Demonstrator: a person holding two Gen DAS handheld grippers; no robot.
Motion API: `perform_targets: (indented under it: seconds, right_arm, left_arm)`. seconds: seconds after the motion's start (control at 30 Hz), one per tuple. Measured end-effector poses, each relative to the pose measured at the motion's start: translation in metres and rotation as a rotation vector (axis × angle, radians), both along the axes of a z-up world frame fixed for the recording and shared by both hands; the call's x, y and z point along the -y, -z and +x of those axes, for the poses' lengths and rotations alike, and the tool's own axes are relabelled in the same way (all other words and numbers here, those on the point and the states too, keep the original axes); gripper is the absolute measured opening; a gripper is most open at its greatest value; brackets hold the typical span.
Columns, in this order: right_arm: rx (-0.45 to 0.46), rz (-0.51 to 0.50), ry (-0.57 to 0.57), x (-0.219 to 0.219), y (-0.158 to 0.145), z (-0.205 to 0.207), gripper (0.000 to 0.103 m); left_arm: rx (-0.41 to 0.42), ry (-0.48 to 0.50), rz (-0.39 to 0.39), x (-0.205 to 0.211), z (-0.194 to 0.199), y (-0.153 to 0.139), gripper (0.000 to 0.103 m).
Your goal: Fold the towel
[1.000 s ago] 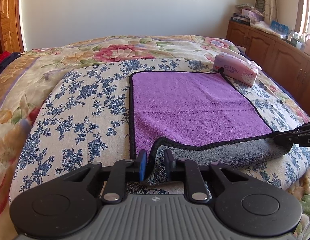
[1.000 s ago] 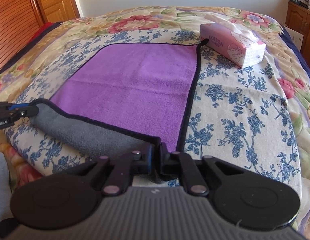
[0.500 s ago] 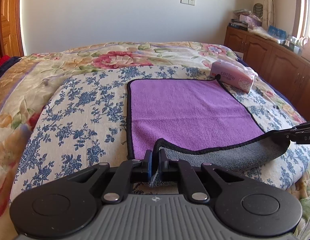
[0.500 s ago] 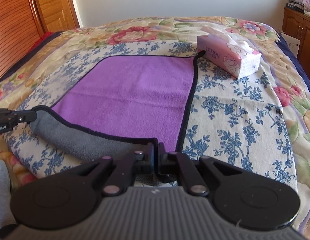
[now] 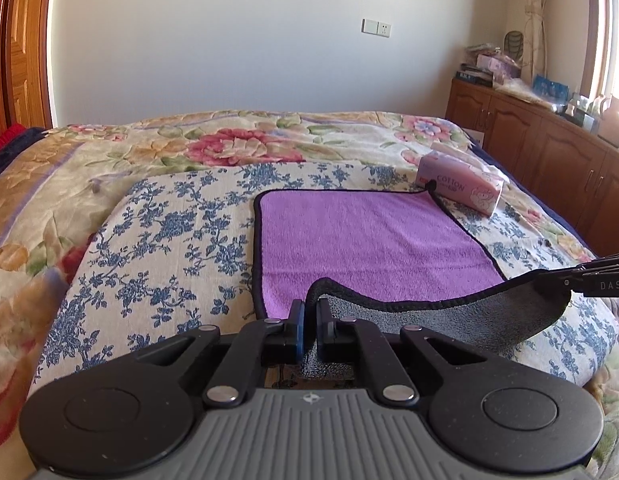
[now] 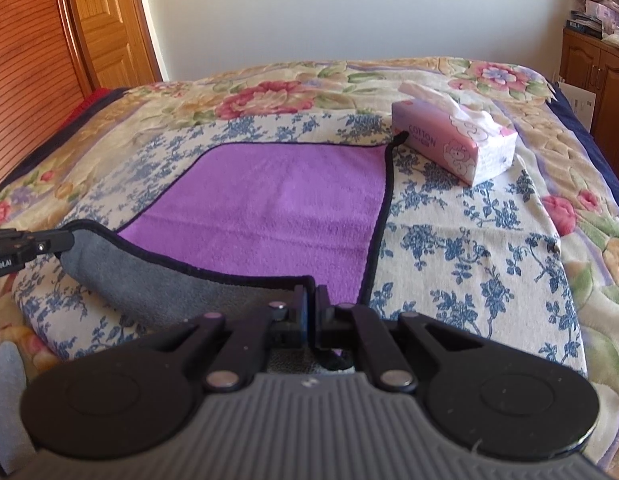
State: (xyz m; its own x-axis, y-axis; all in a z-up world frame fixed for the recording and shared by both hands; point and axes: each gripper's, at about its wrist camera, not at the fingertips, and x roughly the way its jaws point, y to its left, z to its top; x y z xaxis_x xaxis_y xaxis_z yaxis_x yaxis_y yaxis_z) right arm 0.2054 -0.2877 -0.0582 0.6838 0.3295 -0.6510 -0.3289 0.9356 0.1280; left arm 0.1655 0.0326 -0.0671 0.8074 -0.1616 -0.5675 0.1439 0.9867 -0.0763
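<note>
A purple towel (image 5: 365,240) with a black hem and grey underside lies on the bed; it also shows in the right wrist view (image 6: 269,208). My left gripper (image 5: 309,312) is shut on the towel's near left corner. My right gripper (image 6: 310,300) is shut on the near right corner. The near edge is lifted off the bed between them, with the grey underside (image 5: 469,320) hanging and facing me. The right gripper shows at the right edge of the left wrist view (image 5: 581,280), and the left gripper at the left edge of the right wrist view (image 6: 29,244).
A pink tissue box (image 5: 461,188) sits by the towel's far right corner, also in the right wrist view (image 6: 453,144). The bed has a blue-flowered cloth (image 5: 169,240) over a floral cover. Wooden cabinets (image 5: 549,152) stand to the right, wooden doors (image 6: 101,20) to the left.
Both grippers have closed on the near corners and risen, lifting the towel's near edge higher off the bed and carrying it a little toward the far side.
</note>
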Motion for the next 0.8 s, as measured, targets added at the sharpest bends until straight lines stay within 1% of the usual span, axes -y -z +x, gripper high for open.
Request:
perform_targets:
  seconds: [0.5, 0.8]
  right_arm:
    - [0.04, 0.001, -0.013, -0.004, -0.005, 0.013, 0.004]
    - [0.068, -0.004, -0.02, -0.006, -0.009, 0.018, 0.004]
  left_arm:
    - [0.021, 0.0, 0.003, -0.001, 0.009, -0.001, 0.006]
    - [0.031, 0.005, -0.013, 0.0, 0.02, -0.004, 0.006]
